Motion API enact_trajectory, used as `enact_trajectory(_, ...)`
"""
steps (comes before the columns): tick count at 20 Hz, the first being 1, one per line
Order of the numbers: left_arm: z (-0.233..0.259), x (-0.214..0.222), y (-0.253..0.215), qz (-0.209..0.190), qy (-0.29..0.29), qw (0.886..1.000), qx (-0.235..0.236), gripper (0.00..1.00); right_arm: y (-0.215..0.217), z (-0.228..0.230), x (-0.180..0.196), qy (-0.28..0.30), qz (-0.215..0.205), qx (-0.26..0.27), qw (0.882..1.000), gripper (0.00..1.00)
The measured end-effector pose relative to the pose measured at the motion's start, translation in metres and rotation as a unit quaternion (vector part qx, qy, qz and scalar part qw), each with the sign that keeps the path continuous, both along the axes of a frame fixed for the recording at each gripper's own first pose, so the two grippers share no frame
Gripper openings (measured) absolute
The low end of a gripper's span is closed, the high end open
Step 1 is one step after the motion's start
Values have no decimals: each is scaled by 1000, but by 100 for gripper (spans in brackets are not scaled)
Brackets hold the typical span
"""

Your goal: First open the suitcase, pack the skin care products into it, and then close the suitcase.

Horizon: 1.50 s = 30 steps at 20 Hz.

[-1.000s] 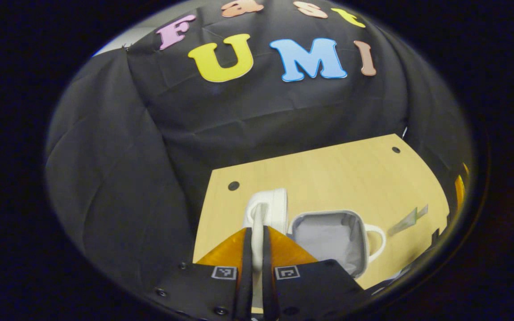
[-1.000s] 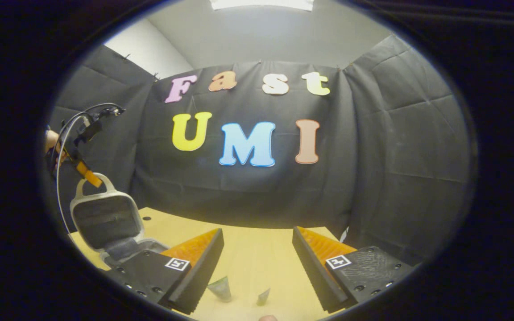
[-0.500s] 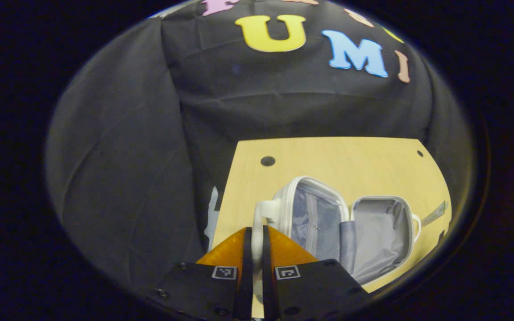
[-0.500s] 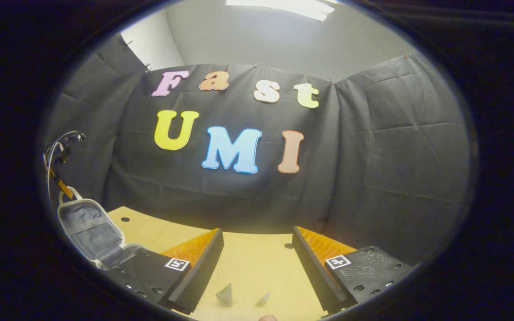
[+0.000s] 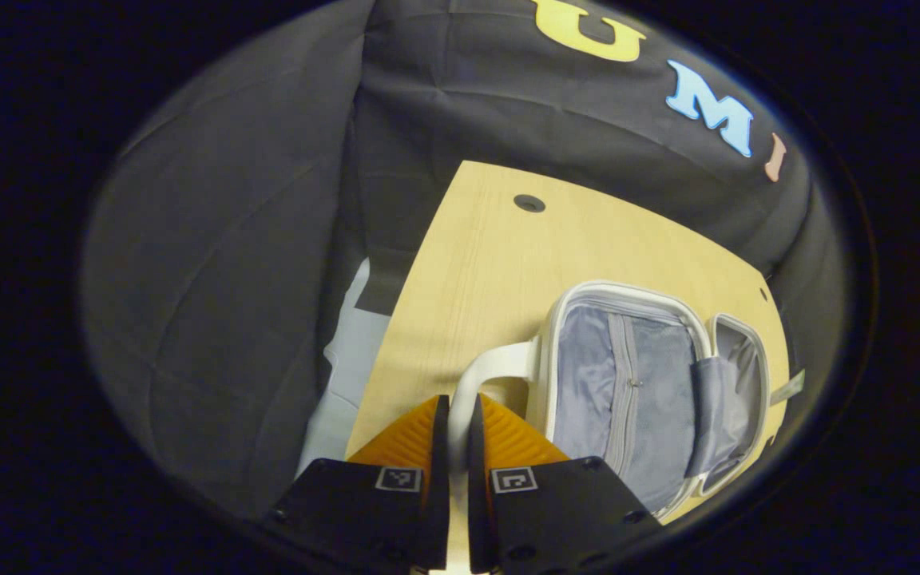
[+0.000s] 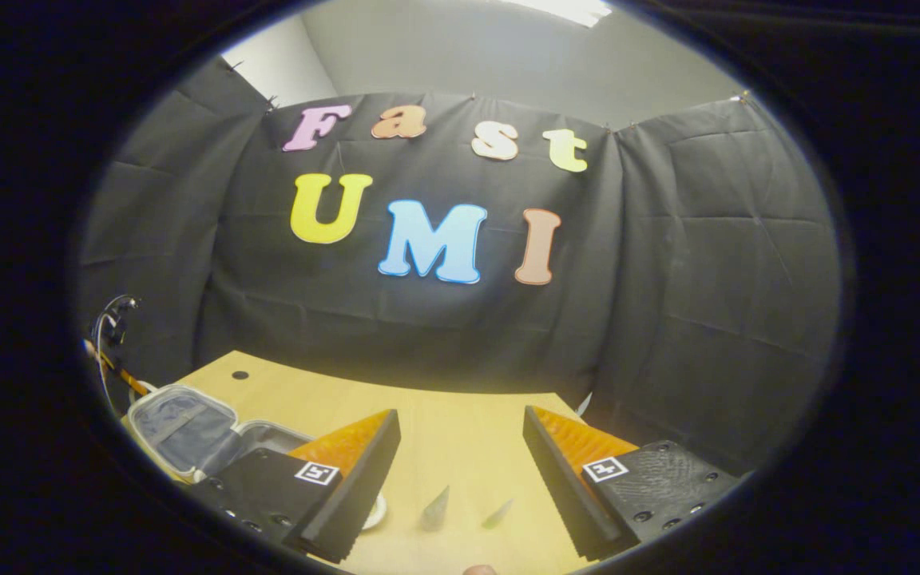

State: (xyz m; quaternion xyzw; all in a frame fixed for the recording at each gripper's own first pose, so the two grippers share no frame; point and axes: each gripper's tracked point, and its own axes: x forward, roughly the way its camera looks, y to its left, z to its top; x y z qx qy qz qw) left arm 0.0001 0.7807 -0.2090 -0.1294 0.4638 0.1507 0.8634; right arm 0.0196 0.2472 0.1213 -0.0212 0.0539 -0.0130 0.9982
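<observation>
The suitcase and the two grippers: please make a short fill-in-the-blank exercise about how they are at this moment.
1. The left gripper has its jaws shut on the suitcase's ____.
2. The suitcase lies ____ on the table, its grey lining showing.
3. The jaws of the right gripper stand ____.
4. Two small tubes lie on the table between the right gripper's ____.

Missing words: handle; open; open; jaws
</observation>
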Motion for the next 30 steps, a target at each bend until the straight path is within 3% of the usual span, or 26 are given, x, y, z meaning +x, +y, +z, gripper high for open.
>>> enact_trajectory(1, 1, -2, 1, 6, 0, 1000, 2, 22, 0, 0, -1, -1, 2, -3, 1000, 94)
enact_trajectory(2, 4, 0, 3, 15, -10, 1000, 7, 33, -2, 2, -2, -4, 4, -6, 1000, 94)
enact_trajectory(6, 40, -2, 4, 48, -59, 996, 51, 98, -13, 5, -3, -15, 22, -6, 1000, 94)
enact_trajectory(12, 145, -11, -52, 87, -143, 980, 109, 96, -44, 2, 11, -36, 84, -6, 996, 94)
enact_trajectory(17, 208, -10, -154, 113, -188, 964, 149, 96, -68, 3, 20, -78, 173, -44, 981, 94)
enact_trajectory(20, 234, 6, -232, 115, -241, 954, 138, 96, -82, -6, 16, -83, 200, -35, 976, 94)
enact_trajectory(24, 255, 38, -308, 90, -313, 935, 141, 96, -105, -21, 16, -64, 182, -8, 981, 94)
enact_trajectory(30, 281, 74, -427, 16, -399, 907, 131, 95, -130, -33, 22, -47, 149, 6, 988, 94)
